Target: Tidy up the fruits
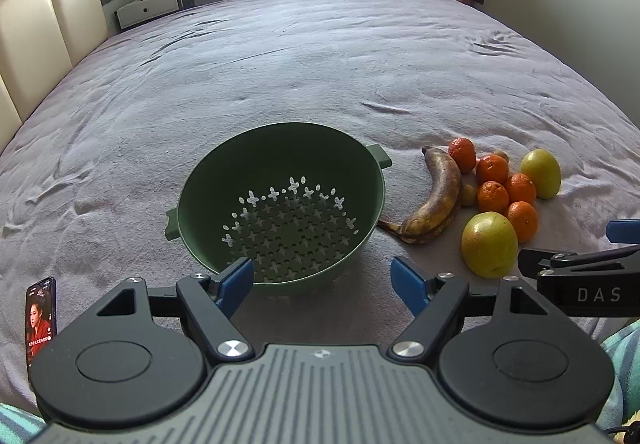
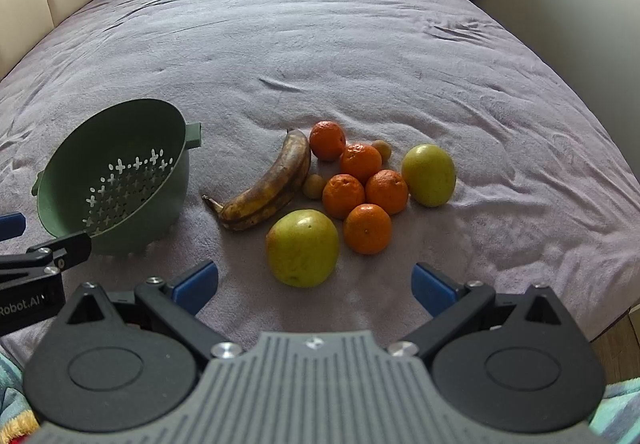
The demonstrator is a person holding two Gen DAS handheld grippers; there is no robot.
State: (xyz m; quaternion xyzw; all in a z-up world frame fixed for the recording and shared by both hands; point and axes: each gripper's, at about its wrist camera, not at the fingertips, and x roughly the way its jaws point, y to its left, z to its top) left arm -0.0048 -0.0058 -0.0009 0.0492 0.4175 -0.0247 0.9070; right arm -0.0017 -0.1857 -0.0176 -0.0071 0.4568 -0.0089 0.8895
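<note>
Right wrist view: right claw [image 2: 314,286] is spread wide and holds nothing; the nearest green fruit [image 2: 303,248] lies straight ahead, just beyond the gap between its blue pads.
Left wrist view: left claw [image 1: 322,280] is also wide open and empty, pointing at the near wall of the colander [image 1: 200,179].
Key relation: the fruit pile lies to the right of the colander, so the right claw is the nearer one; my judgement is that it takes the first pick.
Colander: green, empty, tipped with its mouth toward the claws, resting on the bed [image 2: 360,43].
Banana [image 2: 268,187]: brown, closest fruit to the colander; its long axis runs diagonally, stem end toward the colander and the near side, far end touching the pile.
Oranges: five, clustered right of the banana, touching one another; nearest orange [image 2: 367,228] sits just beside the near green fruit.
Second green fruit [image 2: 429,175]: at the far right of the pile, furthest from the colander.
Small tan fruits: two, one wedged between banana and oranges, one behind the oranges.
Obstacles: nothing lies between pile and colander; the crowding of the oranges could make neighbours roll, I judge.
Phone [image 1: 40,320]: lit, left of the colander, well apart from the fruit.
Progress: no fruit in the colander yet.
</note>
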